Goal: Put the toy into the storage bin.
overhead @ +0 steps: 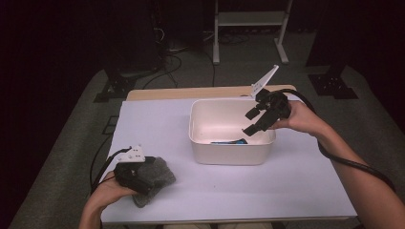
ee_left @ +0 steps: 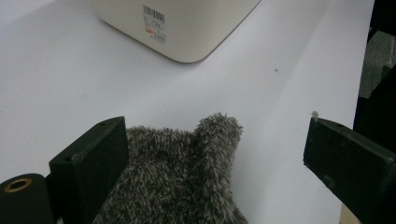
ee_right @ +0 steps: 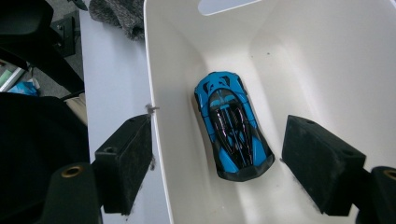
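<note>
A grey fuzzy mitten (overhead: 160, 176) lies at the front left of the white table (overhead: 157, 124). My left gripper (overhead: 143, 181) rests over it. In the left gripper view the left gripper (ee_left: 215, 126) is open, with the mitten (ee_left: 187, 177) between its wide-set jaws and its thumb pointing away. A white bin (overhead: 205, 138) stands mid-table with a blue toy car (overhead: 229, 141) on its floor. My right gripper (overhead: 250, 121) hovers open over the bin's right side. In the right gripper view the right gripper (ee_right: 217, 126) straddles the bin wall (ee_right: 163, 140) above the car (ee_right: 231, 126), clear of it.
The bin's near wall carries a barcode label (ee_left: 154, 23). The table's front edge runs close beneath the mitten, and its right edge (overhead: 329, 162) passes under my right forearm. A white metal stand (overhead: 248, 28) and cables sit on the dark floor behind.
</note>
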`<state>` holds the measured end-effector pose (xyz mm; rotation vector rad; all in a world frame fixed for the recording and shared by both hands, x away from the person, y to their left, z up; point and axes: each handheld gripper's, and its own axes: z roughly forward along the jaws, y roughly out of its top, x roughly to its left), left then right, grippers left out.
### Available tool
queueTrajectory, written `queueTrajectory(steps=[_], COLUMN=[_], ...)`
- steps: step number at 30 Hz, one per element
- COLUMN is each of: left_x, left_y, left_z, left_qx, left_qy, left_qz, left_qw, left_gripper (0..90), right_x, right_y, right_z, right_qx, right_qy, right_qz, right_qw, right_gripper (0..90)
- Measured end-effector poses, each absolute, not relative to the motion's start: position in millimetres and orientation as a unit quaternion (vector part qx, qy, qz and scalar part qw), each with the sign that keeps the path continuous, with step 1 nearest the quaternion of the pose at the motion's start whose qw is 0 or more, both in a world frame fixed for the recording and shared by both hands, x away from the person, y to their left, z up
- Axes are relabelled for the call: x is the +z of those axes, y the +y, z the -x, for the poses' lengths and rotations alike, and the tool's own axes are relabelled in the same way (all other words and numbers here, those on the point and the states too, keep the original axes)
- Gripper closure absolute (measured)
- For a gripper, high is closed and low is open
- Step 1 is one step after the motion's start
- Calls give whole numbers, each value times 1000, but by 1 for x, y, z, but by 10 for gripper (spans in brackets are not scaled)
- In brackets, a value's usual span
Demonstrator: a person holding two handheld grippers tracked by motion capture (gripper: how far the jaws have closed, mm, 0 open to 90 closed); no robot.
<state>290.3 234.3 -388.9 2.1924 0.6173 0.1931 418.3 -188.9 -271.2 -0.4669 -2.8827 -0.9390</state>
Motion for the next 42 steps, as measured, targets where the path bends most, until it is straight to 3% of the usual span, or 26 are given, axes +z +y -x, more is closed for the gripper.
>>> queueTrajectory(steps=[42], left_x=[-392], left_y=[234], left_z=[-291], left_qx=[77], left_qy=[253], left_qz=[-871], left_qw=[413], left_gripper=[63], right_x=[-284], right_y=[-268], right_z=[-384], right_qx=[-351], right_qy=[-912], right_qz=[208], right_qw=[30], right_gripper=[219])
